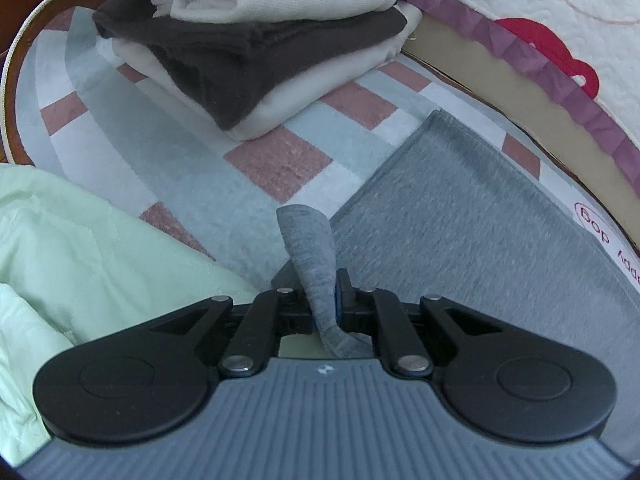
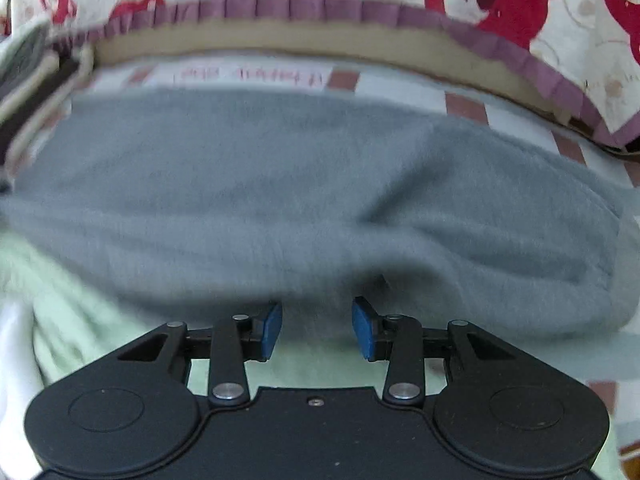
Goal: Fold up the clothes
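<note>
Right, biggest first: checked rug point(image 1: 168, 160) in pale blue, white and dusty pink carries everything; its corded edge curves at far left of left wrist view. Along rug's far/right edge runs a bed w/ cream bear-print quilt point(image 2: 560, 56) and purple frill trim point(image 2: 280, 8). Grey garment point(image 2: 280, 184) lies spread flat on rug beside that bed edge, folded side straight in left wrist view, far hem near a printed label on the rug. Pale green garment point(image 1: 60, 248) bunched at rug's near left, partly under the grey one's near edge in right wrist view. Stack of folded clothes point(image 1: 248, 52) sits toward rug's far left corner: white at bottom, dark brown, white, grey on top.

Left gripper point(image 1: 322, 304) clenched tight on a narrow twisted strip of the grey garment, which stands up btwn the pads. Right gripper point(image 2: 317, 328) has blue pads point(image 2: 273, 330) apart, released; grey cloth lies just past the tips, not pinched. Right view is blurred.
</note>
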Available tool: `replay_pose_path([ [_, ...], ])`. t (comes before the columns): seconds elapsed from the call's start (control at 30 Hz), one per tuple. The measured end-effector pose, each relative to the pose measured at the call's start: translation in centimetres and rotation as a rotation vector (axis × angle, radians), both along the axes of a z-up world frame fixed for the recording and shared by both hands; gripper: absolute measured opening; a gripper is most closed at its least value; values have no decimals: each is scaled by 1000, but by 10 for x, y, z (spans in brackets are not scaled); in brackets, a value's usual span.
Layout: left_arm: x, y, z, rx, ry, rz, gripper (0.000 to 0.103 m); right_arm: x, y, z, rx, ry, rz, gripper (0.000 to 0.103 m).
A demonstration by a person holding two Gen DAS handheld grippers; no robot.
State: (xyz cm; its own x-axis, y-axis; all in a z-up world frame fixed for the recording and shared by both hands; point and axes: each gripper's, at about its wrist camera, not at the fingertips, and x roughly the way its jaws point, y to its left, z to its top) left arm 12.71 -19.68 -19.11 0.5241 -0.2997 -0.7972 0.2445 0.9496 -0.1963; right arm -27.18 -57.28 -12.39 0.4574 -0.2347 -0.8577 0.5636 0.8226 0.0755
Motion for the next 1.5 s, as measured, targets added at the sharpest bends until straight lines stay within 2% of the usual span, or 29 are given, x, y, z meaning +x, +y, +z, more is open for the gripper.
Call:
replay_pose_path([
  [0.03,0,1,0,1,0,-2,7,6,-5,-1,-22,-8,-26,45],
  [0.1,1,3,0,-6,5,-3,7,18,-17,-4,-158,28,-114,45],
  [0.13,1,4,0,-8,8,-4,9,21,-24,-7,-189,32,-146,44],
  [0.2,2,5,-1,-8,11,-7,9,23,-40,-13,-169,21,-184,44],
  [0.27,2,5,-3,-6,13,-12,9,20,-54,-21,-92,14,-199,43],
  [0.4,2,3,-4,8,7,-25,10,14,-63,-33,-13,45,-236,43],
  [0.5,2,3,-5,14,5,-28,10,14,-55,-39,-18,83,-257,44],
  [0.6,3,4,-4,12,8,-27,10,22,-42,-50,-93,145,-240,44],
  [0.67,3,4,-4,11,9,-26,10,26,-39,-52,-154,161,-229,38],
  [0.73,3,6,-3,11,10,-28,11,28,-36,-50,-251,197,-214,6],
  [0.77,3,6,-3,9,11,-27,11,27,-36,-50,-274,210,-203,4],
  [0.87,4,8,-4,5,14,-26,11,23,-40,-53,-238,233,-178,5],
  [1.0,4,8,-1,18,13,-35,14,19,-45,-48,-161,214,-196,21],
  [1.1,7,17,10,17,2,-16,23,12,-56,-45,-84,164,-266,22],
  [1.2,13,32,24,8,-19,14,24,8,-61,-47,-30,146,-311,22],
  [1.33,16,50,41,21,-61,36,24,8,-61,-53,-26,132,-323,22],
  [1.5,10,60,37,-43,31,0,24,12,-57,-57,-41,121,-314,26],
])
